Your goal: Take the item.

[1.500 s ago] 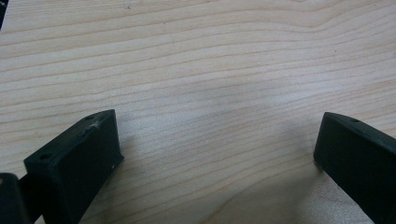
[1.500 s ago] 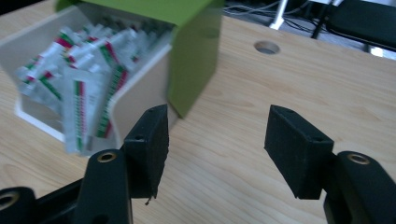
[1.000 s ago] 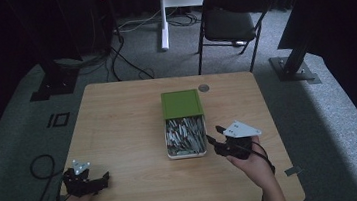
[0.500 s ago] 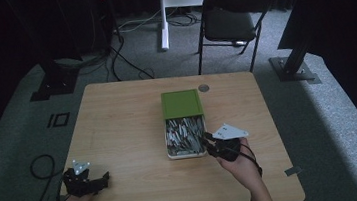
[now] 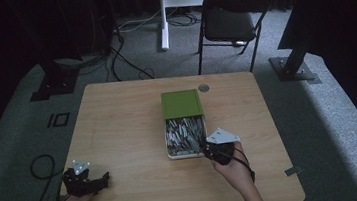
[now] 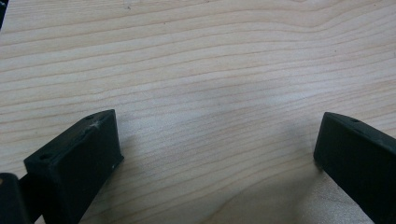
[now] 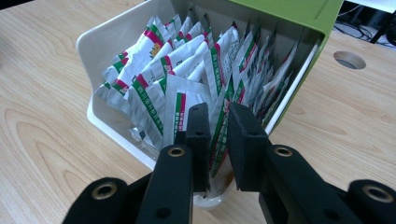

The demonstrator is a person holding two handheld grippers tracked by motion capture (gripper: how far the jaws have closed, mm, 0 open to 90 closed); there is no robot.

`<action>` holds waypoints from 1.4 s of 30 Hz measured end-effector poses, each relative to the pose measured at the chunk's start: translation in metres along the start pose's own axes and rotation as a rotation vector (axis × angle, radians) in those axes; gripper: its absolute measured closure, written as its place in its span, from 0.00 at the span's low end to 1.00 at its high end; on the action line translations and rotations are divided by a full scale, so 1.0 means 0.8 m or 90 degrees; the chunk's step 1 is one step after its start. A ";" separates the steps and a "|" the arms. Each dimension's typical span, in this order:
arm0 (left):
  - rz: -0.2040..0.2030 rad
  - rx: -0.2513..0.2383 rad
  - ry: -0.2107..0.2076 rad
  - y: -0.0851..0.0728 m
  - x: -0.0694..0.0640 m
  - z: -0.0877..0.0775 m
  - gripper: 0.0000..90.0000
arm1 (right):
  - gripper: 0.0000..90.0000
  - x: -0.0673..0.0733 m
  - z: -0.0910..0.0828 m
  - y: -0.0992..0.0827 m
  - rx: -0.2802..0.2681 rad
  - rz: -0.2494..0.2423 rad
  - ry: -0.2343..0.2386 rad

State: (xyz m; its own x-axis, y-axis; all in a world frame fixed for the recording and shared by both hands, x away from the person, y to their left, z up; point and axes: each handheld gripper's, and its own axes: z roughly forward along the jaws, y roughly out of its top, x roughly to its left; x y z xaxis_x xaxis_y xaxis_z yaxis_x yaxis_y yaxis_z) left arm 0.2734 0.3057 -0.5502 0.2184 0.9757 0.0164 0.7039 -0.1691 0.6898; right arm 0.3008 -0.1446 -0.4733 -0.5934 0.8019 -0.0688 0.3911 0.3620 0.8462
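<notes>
Light wooden table (image 5: 118, 117), sachet-filled box (image 5: 184, 125), perhaps a grommet (image 5: 204, 88)

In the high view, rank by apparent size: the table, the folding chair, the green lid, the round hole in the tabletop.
1. table
2. folding chair, though it stands farther from the camera
3. green lid
4. round hole

Desk (image 5: 118, 117) bare wood from 6 round to 12 o'clock | box (image 5: 184, 125) of sachets (image 7: 187, 84) blocks centre | right gripper (image 7: 215, 135) at box's 5 o'clock corner
</notes>
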 end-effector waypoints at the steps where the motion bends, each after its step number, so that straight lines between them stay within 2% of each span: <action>1: 0.000 0.000 0.000 0.000 0.000 0.000 0.01 | 0.88 0.001 0.000 -0.001 0.003 0.001 -0.004; 7: 0.000 0.000 0.000 0.000 0.000 0.000 0.01 | 0.89 0.003 0.001 -0.011 0.015 0.014 -0.011; 9: 0.000 0.000 0.000 0.000 0.000 0.000 0.01 | 0.91 0.004 0.002 -0.017 0.018 0.033 -0.018; 10: 0.000 0.000 0.000 0.000 0.000 0.000 0.01 | 0.91 0.004 0.002 -0.017 0.018 0.033 -0.018; 14: 0.000 0.000 0.000 0.000 0.000 0.000 0.01 | 0.92 0.010 0.009 -0.025 0.003 0.065 -0.042; 15: 0.000 0.000 0.000 0.000 0.000 0.000 0.01 | 0.92 0.010 0.009 -0.025 0.003 0.065 -0.042; 18: 0.000 0.000 0.000 0.000 0.000 0.000 0.01 | 0.90 0.017 0.016 -0.031 -0.011 0.089 -0.079; 24: 0.000 0.000 0.000 0.000 0.000 0.000 0.01 | 0.88 0.023 0.025 -0.030 -0.002 0.093 -0.121; 29: 0.000 0.000 0.000 0.000 0.000 0.000 0.01 | 0.90 0.025 0.033 -0.037 0.006 0.108 -0.129; 32: 0.000 0.000 0.000 0.000 0.000 0.000 0.01 | 0.94 0.029 0.037 -0.040 0.008 0.095 -0.144; 36: 0.000 0.000 0.000 0.000 0.000 0.000 0.01 | 0.98 0.029 0.039 -0.038 0.018 0.093 -0.154; 42: 0.000 0.000 0.000 0.000 0.000 0.000 0.01 | 0.98 0.024 0.028 -0.029 0.009 0.117 -0.144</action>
State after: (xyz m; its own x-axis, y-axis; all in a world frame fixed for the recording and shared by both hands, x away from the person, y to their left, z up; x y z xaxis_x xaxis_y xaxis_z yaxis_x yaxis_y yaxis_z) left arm 0.2734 0.3056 -0.5502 0.2185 0.9757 0.0163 0.7040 -0.1692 0.6897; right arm 0.2961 -0.1267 -0.5059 -0.3404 0.9398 -0.0317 0.4882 0.2054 0.8482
